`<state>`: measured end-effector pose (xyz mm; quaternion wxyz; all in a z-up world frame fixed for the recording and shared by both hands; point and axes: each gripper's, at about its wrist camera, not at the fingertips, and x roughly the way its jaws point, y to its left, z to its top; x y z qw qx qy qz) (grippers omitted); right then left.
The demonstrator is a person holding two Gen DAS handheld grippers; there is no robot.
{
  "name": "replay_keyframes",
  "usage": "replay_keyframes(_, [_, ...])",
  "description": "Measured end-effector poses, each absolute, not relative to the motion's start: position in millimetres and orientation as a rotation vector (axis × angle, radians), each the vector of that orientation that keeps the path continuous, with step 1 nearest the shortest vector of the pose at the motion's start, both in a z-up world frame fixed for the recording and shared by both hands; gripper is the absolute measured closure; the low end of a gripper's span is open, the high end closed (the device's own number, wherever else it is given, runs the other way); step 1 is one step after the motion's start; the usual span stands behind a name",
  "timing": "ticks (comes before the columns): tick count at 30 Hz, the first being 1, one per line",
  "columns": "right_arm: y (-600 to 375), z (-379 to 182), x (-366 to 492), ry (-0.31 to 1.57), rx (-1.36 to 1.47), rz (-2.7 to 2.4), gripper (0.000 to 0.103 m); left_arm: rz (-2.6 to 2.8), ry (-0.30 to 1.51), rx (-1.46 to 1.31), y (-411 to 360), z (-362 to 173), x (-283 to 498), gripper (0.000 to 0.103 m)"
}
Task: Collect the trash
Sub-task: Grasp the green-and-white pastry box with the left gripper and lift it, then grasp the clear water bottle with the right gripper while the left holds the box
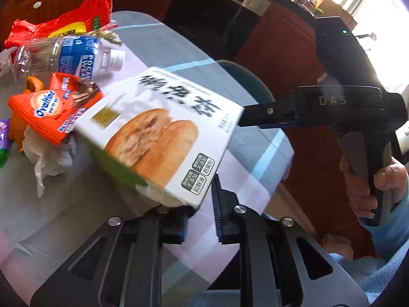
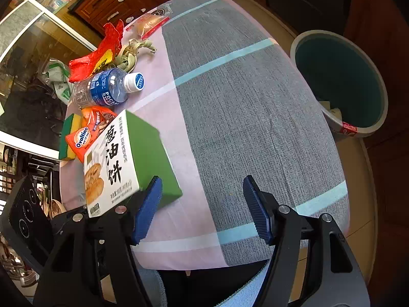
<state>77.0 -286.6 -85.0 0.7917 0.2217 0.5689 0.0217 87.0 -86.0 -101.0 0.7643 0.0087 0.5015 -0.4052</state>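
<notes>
A white and green pastry box point(image 1: 163, 133) is tilted up off the table, its near corner at my left gripper point(image 1: 200, 213), whose jaws stand a little apart with the corner between them. It also shows in the right wrist view point(image 2: 122, 161). My right gripper point(image 2: 202, 209) is open and empty, its left finger point(image 2: 148, 209) beside the box's green side. The right gripper point(image 1: 255, 115) also shows in the left wrist view, at the box's far edge. Behind the box lie an orange Ovaltine packet point(image 2: 81, 135), a Pocari Sweat bottle point(image 2: 110, 87), a red bag point(image 2: 102, 51) and crumpled tissue point(image 1: 48, 153).
The table has a pink, grey and blue checked cloth point(image 2: 242, 102). A round bin point(image 2: 340, 81) with a teal inside stands right of the table, with some trash at its bottom. A green-yellow sponge point(image 2: 67, 135) and a red snack packet point(image 2: 153, 24) lie at the far side.
</notes>
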Motion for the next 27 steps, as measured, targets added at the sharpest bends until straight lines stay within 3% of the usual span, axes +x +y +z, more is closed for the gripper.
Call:
replay_keyframes(3, [-282.0, -86.4, 78.1, 1.239, 0.504, 0.092, 0.039, -0.867, 1.098, 0.002, -94.8, -104.7, 91.4, 0.088])
replay_keyframes(6, [-276.4, -84.6, 79.0, 1.239, 0.491, 0.096, 0.039, -0.833, 1.123, -0.040, -97.3, -108.3, 98.4, 0.093])
replay_keyframes(11, [-281.6, -67.0, 87.9, 1.197, 0.452, 0.072, 0.039, -0.840, 1.051, -0.045, -88.2, -70.7, 95.2, 0.099])
replay_keyframes(20, [-260.6, -16.8, 136.7, 1.067, 0.351, 0.115, 0.035, -0.730, 0.894, -0.106, -20.3, 10.2, 119.7, 0.099])
replay_keyframes(27, [-193.2, -19.8, 193.2, 1.088, 0.179, 0.262, 0.027, -0.566, 0.887, -0.165, 46.3, 10.1, 147.0, 0.099])
